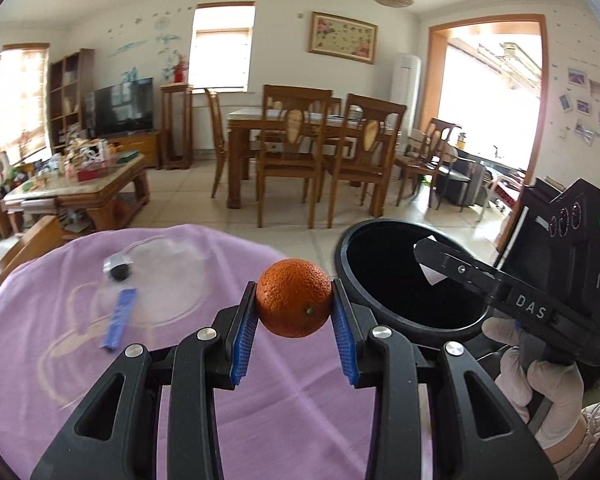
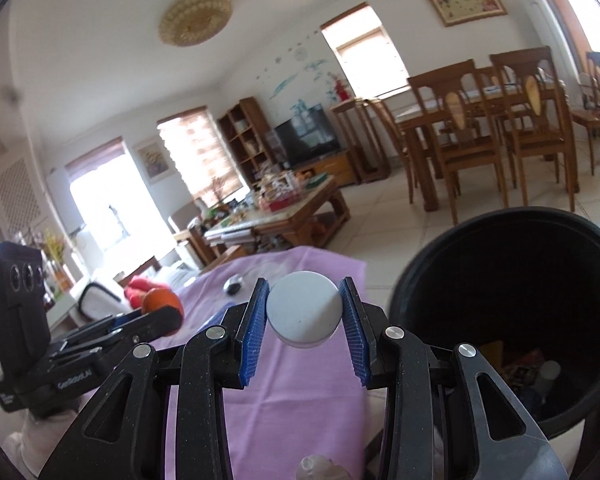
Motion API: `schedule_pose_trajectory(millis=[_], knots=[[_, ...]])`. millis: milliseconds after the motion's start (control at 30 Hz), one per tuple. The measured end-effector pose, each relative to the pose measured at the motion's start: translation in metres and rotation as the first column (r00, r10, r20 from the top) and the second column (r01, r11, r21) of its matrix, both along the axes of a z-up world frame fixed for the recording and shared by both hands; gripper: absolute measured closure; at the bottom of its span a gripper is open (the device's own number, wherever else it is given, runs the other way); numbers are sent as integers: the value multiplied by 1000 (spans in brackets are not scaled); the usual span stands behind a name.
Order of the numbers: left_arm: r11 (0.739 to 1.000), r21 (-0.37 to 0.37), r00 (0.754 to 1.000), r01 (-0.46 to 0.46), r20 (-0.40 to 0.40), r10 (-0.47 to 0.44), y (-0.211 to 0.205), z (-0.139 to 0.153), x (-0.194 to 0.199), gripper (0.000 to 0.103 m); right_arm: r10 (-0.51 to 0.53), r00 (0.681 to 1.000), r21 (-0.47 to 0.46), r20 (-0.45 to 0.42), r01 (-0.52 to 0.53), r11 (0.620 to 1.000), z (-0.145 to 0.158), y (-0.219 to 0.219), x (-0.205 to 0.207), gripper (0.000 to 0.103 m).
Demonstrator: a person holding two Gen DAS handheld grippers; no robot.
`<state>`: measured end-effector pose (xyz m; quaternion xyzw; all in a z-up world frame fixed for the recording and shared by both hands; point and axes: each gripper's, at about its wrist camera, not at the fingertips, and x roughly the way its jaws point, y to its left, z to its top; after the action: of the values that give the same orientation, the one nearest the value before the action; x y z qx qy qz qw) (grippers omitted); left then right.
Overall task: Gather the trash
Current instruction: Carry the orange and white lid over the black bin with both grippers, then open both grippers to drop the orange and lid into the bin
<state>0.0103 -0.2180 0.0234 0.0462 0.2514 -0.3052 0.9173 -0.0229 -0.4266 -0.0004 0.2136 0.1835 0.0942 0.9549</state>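
My left gripper (image 1: 294, 300) is shut on an orange (image 1: 294, 298) and holds it above the purple cloth (image 1: 100, 360), just left of the black bin (image 1: 348, 248). My right gripper (image 2: 304, 312) is shut on a white round cap (image 2: 304, 310), left of the bin (image 2: 428, 256). In the left wrist view the right gripper (image 1: 432, 258) reaches over the bin mouth, with a bit of the white piece (image 1: 432, 276) showing. In the right wrist view the left gripper (image 2: 156, 320) with the orange (image 2: 160, 300) is at the left. Some trash (image 2: 520, 364) lies in the bin.
On the cloth lie a blue wrapper (image 1: 119, 320) and a small black and silver object (image 1: 118, 268). A cluttered coffee table (image 1: 80, 188), dining table with chairs (image 1: 300, 140) and a TV (image 1: 120, 108) stand beyond on the tiled floor.
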Motion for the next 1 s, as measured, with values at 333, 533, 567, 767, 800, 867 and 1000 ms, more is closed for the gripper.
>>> schedule_pose_trajectory(millis=[333,533,567,767,800,867,1000], knots=[[990,-9,986,144,-77,-144,-90,-25,13,68,-142,989,111,-26,144,983,-29,-102,-25,66],[983,11,975,182,-129,-180,-127,-43,26,68,-168,984,154,-55,175,972,-50,-133,-27,66],[982,17,973,188,-138,-184,-131,-46,26,68,-172,983,157,-59,179,971,-53,-136,-28,66],[977,34,964,209,-177,-200,-150,-60,34,68,-183,979,182,-90,196,964,-70,-142,-27,66],[977,35,963,210,-181,-200,-151,-61,35,68,-182,979,183,-92,196,963,-72,-144,-27,66],[977,39,963,209,-183,-199,-151,-63,36,68,-183,978,186,-99,199,962,-76,-145,-24,66],[978,51,965,203,-180,-191,-152,-64,36,65,-191,975,200,-115,212,957,-75,-140,-21,66]])
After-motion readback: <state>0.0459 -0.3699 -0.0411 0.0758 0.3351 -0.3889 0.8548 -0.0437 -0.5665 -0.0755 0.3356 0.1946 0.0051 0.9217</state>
